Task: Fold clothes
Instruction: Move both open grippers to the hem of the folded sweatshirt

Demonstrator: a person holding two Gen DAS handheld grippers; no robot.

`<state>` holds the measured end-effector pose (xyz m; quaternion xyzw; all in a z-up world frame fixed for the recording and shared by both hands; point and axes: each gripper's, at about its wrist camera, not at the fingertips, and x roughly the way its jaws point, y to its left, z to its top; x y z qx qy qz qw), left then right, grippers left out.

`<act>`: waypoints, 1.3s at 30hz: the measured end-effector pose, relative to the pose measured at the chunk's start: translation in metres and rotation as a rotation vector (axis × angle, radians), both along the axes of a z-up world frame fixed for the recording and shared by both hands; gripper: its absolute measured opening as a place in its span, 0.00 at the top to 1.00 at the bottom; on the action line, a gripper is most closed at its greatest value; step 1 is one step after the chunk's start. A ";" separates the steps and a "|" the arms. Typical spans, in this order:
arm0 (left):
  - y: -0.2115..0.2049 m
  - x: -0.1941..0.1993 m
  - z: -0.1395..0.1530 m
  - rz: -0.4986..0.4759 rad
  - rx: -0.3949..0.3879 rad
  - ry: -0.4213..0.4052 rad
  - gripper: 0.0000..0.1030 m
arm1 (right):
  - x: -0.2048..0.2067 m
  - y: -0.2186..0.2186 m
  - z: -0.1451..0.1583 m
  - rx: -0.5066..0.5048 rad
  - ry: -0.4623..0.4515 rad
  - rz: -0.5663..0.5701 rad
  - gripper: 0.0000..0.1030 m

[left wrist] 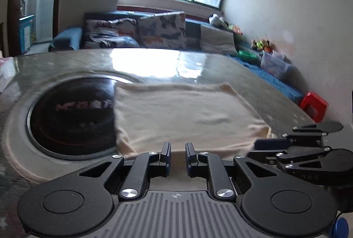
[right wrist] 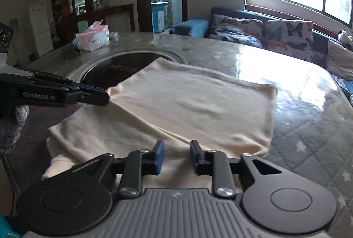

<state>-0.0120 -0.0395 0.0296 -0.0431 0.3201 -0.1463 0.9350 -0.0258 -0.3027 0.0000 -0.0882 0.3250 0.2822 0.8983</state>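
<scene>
Currently, left wrist view: left gripper (left wrist: 177,150) jaws narrowly apart, empty, at the near edge of the folded cream garment (left wrist: 185,112) lying on the glass table (left wrist: 66,63), partly over the inset black cooktop (left wrist: 70,114). Right wrist view: right gripper (right wrist: 175,150) slightly parted, gripping nothing, over the garment's near fold.

Cream cloth (right wrist: 194,103): soft, matt knit. Worktop (right wrist: 293,83): glossy, marble-look. Inset hob disc (left wrist: 72,114): dark gloss glass.

Left gripper (left wrist: 177,153) and right gripper (right wrist: 175,153) narrowly parted
</scene>
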 end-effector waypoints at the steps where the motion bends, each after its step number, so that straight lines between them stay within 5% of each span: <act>1: -0.002 0.002 -0.004 -0.002 0.009 0.009 0.84 | 0.001 0.002 -0.002 -0.004 0.000 0.002 0.74; 7: -0.003 0.002 -0.007 -0.010 0.010 0.012 0.82 | -0.003 0.001 0.000 -0.012 -0.010 0.017 0.73; 9: -0.004 -0.005 -0.003 -0.030 0.013 -0.002 0.70 | -0.008 -0.001 0.003 -0.018 -0.012 0.028 0.66; 18: -0.035 -0.043 -0.008 -0.196 0.104 -0.037 0.69 | -0.034 -0.009 0.004 -0.057 -0.003 0.055 0.63; 28: -0.018 -0.058 -0.012 -0.148 0.110 -0.018 0.54 | -0.050 -0.028 0.000 -0.053 -0.002 0.015 0.62; 35: -0.010 -0.078 -0.006 -0.149 0.157 -0.050 0.43 | -0.056 -0.025 0.002 -0.054 -0.007 0.004 0.45; 39: -0.002 -0.095 -0.005 -0.177 0.209 -0.070 0.43 | -0.058 -0.027 -0.001 -0.065 -0.003 -0.004 0.44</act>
